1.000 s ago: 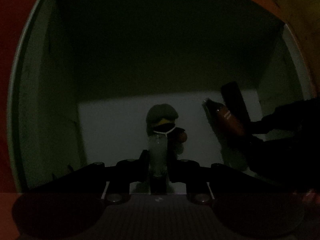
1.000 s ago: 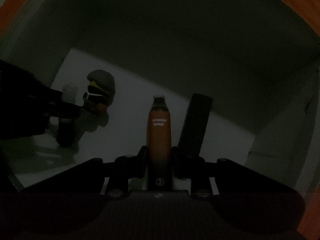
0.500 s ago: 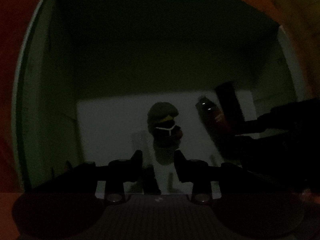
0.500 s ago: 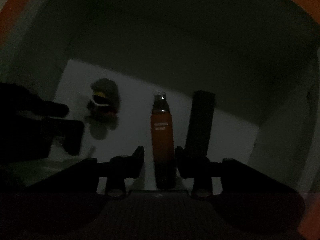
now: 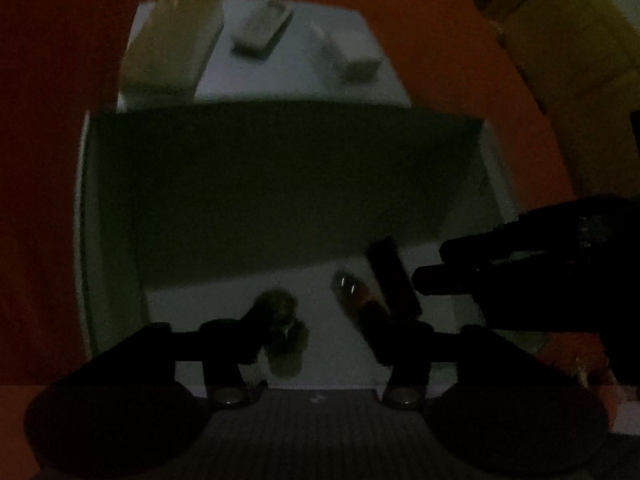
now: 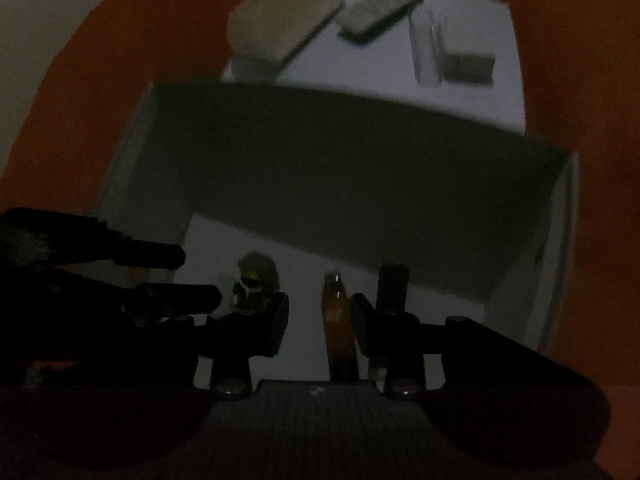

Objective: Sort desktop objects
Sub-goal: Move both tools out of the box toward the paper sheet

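We see the slim orange-and-black bottle-shaped stick [image 6: 337,320] lying on the pale floor of a deep white open-topped box [image 6: 560,248], just beside a black rectangular bar [image 6: 392,286]. It lies between the fingers of our right gripper [image 6: 319,322], which stand apart and do not touch it. Its label is too dark and blurred to read here. To the left, well apart from it, sits a small grey-capped toy figure with a yellow face patch [image 6: 256,282]. Over that figure our left gripper [image 5: 320,340] hangs with its jaws opening; its pads press on nothing.

Beyond the box's far wall a white tray [image 5: 384,80] holds a beige block [image 5: 176,36], a grey flat remote-like piece [image 5: 262,32] and a small white box [image 5: 352,58]. Everything rests on an orange tabletop [image 5: 44,152]. The room around it is dim, and no writing there is legible.
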`<move>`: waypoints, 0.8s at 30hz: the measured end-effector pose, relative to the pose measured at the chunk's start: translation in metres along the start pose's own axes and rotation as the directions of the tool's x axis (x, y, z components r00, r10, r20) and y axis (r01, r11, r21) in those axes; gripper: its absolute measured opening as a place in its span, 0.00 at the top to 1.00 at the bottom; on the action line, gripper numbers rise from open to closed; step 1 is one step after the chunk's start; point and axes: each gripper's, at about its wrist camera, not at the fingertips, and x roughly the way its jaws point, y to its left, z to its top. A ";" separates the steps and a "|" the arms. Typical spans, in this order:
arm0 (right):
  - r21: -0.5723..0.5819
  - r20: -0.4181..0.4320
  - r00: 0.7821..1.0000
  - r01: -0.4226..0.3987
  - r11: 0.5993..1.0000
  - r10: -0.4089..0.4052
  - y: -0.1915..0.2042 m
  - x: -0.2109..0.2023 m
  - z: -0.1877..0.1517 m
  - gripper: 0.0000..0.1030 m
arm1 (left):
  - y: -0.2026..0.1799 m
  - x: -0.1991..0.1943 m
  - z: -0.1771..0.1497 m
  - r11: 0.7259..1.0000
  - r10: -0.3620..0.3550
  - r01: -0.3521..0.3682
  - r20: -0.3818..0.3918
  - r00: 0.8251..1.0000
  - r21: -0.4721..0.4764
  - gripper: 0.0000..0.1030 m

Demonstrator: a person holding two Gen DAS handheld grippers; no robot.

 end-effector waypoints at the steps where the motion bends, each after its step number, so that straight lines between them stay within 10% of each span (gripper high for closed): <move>1: -0.002 0.016 1.000 -0.003 1.000 0.003 -0.002 -0.006 0.005 0.63 | -0.002 -0.004 0.006 1.000 0.004 -0.004 0.017 1.000 0.012 0.41; 8: 0.007 0.139 0.986 -0.094 0.996 0.092 -0.028 -0.044 0.050 0.53 | -0.019 -0.030 0.061 0.990 0.072 -0.090 0.153 0.986 0.110 0.14; 24: 0.068 0.281 0.960 -0.036 0.997 0.015 -0.101 0.010 0.136 0.53 | 0.007 0.009 0.152 0.995 0.094 -0.096 0.204 0.974 0.004 0.20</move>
